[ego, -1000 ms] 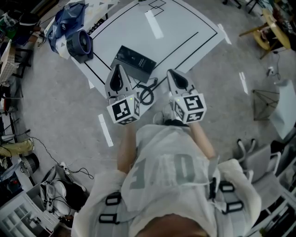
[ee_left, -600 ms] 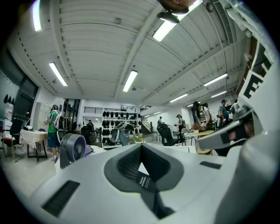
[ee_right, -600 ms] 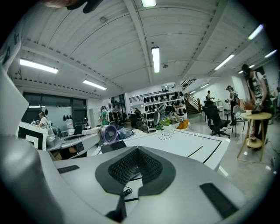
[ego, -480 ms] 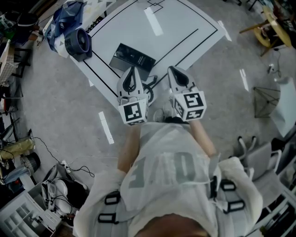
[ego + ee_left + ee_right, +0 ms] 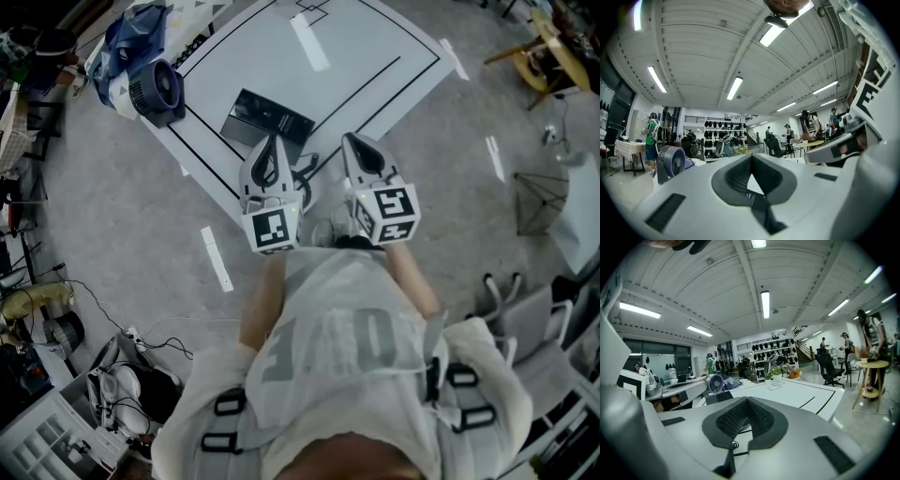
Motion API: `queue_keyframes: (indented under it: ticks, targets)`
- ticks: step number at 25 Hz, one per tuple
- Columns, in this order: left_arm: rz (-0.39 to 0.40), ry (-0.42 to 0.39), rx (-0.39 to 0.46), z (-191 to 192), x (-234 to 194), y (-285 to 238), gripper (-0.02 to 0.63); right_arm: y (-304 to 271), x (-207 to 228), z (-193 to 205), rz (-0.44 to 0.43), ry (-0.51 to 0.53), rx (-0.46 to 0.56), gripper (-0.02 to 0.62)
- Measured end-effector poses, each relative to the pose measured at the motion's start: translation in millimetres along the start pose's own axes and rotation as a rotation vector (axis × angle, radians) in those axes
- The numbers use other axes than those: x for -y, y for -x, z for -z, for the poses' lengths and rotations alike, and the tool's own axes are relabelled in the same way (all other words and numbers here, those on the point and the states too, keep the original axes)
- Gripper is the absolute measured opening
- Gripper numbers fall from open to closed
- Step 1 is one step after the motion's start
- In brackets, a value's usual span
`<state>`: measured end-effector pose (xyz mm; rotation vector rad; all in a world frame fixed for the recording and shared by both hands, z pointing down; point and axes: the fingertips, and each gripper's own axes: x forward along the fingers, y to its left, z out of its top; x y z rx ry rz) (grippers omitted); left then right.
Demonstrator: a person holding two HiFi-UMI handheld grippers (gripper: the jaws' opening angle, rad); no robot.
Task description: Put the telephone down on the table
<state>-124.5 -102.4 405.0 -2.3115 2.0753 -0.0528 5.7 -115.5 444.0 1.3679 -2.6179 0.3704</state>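
The telephone (image 5: 269,118) lay flat on the white bench (image 5: 375,42), just in front of both grippers. The left gripper (image 5: 271,142) had its fingers closed together with nothing between them. The right gripper (image 5: 350,141) was closed and empty too.

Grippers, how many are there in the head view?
2. The left gripper is at the white table's near edge; the right gripper is just to its right. None seems hidden.

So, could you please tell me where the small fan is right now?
In the head view the fan sits at the white table's left corner, beside crumpled blue fabric, left of the flat black box.
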Motion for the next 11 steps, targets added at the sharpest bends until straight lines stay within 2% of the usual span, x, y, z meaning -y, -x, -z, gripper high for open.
queue_keyframes:
  ticks: [11]
  targets:
    - [-0.021, 0.002, -0.011, 2.5, -6.7, -1.3, 0.006, -1.5, 1.6, -2.2, 0.002, 0.009, 0.003, 0.006]
